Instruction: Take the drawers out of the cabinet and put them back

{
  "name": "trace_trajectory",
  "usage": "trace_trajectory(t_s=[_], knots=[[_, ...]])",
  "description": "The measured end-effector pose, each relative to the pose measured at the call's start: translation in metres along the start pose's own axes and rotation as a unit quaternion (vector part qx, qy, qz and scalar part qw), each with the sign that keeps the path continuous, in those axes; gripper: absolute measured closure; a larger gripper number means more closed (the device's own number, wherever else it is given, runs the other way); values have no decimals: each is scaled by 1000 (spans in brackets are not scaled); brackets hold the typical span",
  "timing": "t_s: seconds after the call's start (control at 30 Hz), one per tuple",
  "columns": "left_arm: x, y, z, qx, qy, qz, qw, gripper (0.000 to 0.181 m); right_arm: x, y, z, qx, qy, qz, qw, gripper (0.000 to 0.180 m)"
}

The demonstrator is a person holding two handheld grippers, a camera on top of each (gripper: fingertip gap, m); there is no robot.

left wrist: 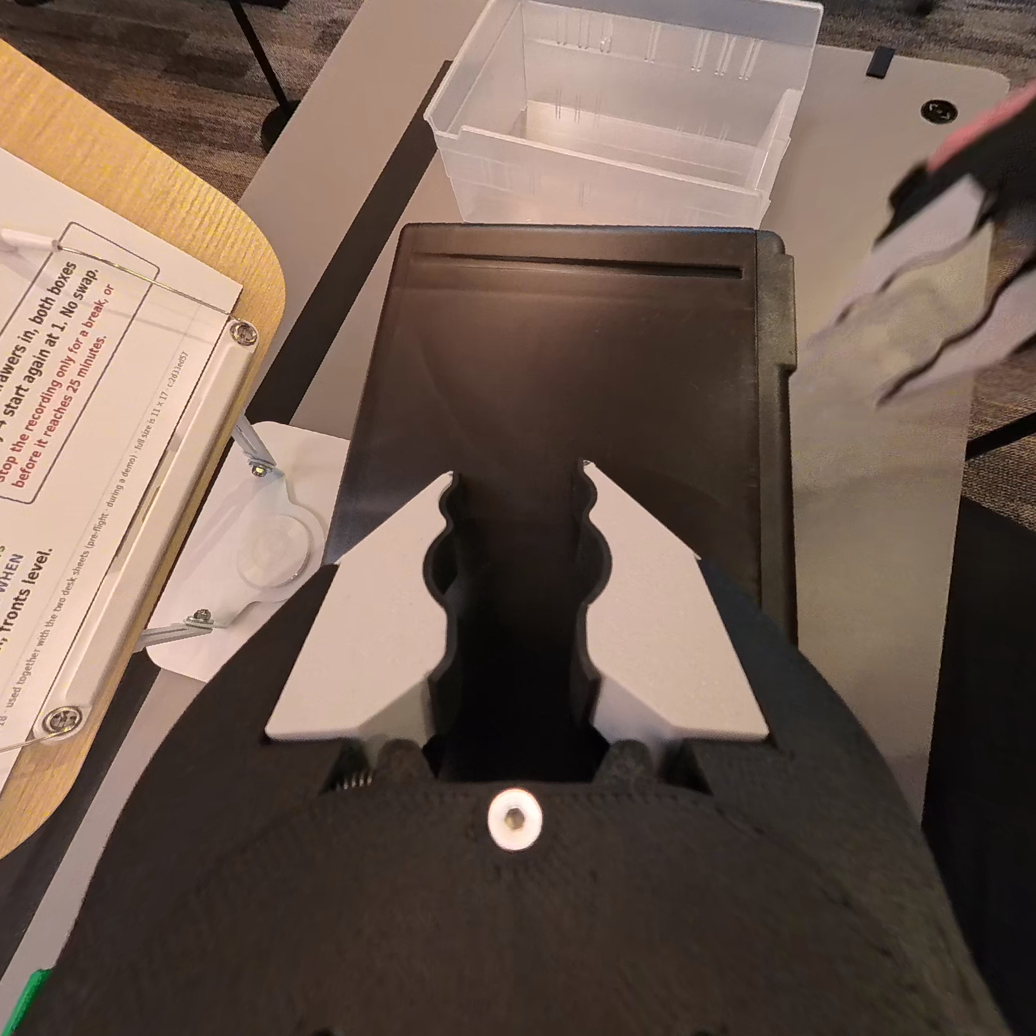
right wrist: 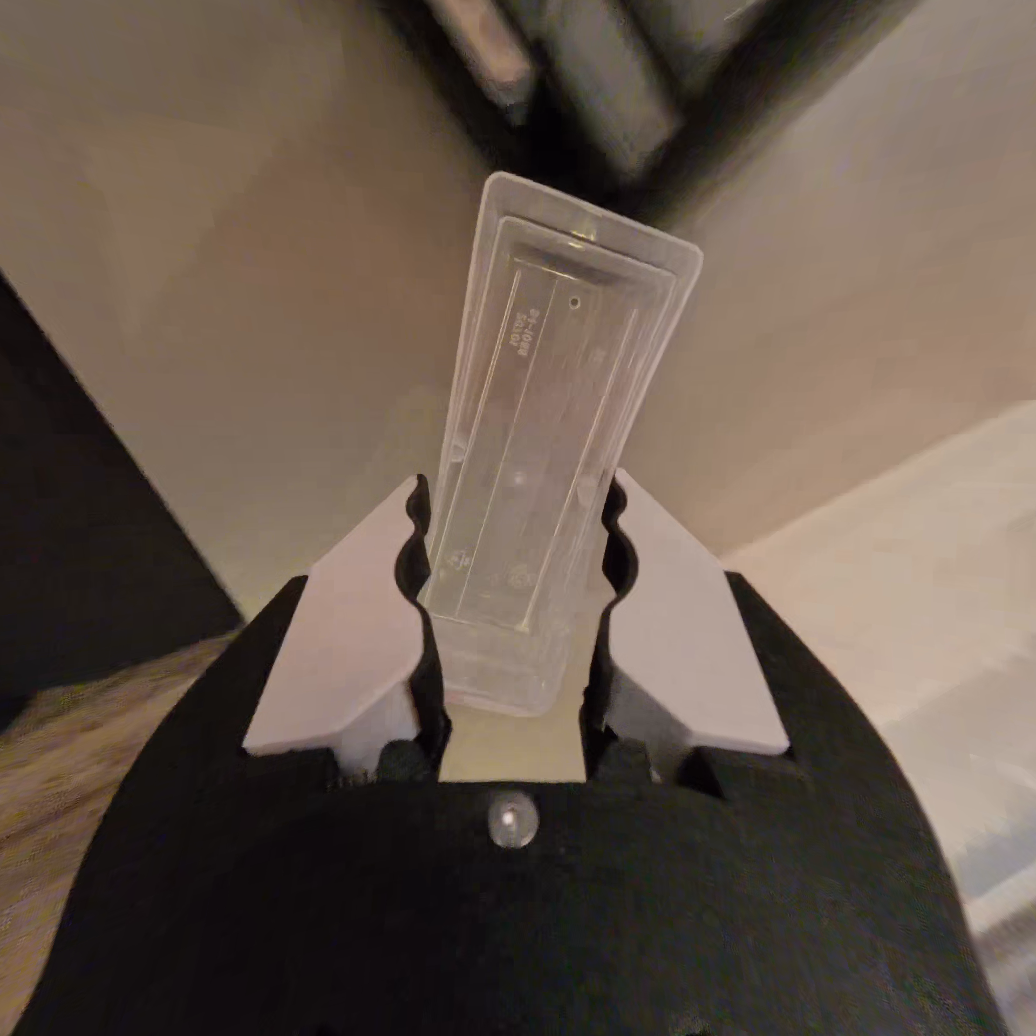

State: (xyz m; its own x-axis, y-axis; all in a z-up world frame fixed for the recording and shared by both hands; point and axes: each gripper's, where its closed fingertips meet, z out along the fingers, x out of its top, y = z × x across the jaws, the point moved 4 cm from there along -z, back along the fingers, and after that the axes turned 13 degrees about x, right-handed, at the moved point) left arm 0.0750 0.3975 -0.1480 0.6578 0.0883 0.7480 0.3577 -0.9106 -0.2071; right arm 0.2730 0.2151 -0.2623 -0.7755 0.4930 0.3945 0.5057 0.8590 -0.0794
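Left gripper (left wrist: 518, 476): my fingers are spread moderately apart with nothing between them. They hang over the top of the cabinet; I cannot tell whether they touch it.
Cabinet (left wrist: 560, 359): black, set on the grey table (left wrist: 874, 504), seen from above and behind in my left wrist view. A long thin slot runs along its far edge.
Large drawer (left wrist: 616, 112): clear plastic, open side up, resting on the table just beyond the cabinet, out of its bay.
Right gripper (right wrist: 513, 493): my fingers are closed in on a small drawer (right wrist: 560, 426), one pad on each long side. In my left wrist view the same gripper (left wrist: 930, 314) shows blurred at the right edge, beside the cabinet and raised above the table.
Small drawer: clear, narrow and long, pointing away from my right camera and tilted a little to the right. Its flanged front is at the far end. I hold it clear of the table.
Sheet (left wrist: 84, 403): printed paper under a clear holder, on a wooden board (left wrist: 185, 224) left of the cabinet.
White bracket (left wrist: 263, 549): lies between the board and the cabinet.
Right view background: blurred; beige surfaces and dark shapes I cannot identify.
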Motion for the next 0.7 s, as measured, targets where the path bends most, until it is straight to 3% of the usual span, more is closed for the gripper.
trace_trajectory(t_s=[0.13,0.27,0.47,0.7], knots=[[0,0,0,-2,0,0,1000,142,-16,71,-78,-107,-39,-53,992,120],[0,0,0,-1,1,2,1000,142,-41,158,-106,-148,-115,-115,976,120],[0,0,0,0,1,1,1000,142,-69,258,-81,-129,-235,-165,949,120],[0,0,0,-1,1,0,1000,142,-83,312,-20,-77,-295,-226,925,120]])
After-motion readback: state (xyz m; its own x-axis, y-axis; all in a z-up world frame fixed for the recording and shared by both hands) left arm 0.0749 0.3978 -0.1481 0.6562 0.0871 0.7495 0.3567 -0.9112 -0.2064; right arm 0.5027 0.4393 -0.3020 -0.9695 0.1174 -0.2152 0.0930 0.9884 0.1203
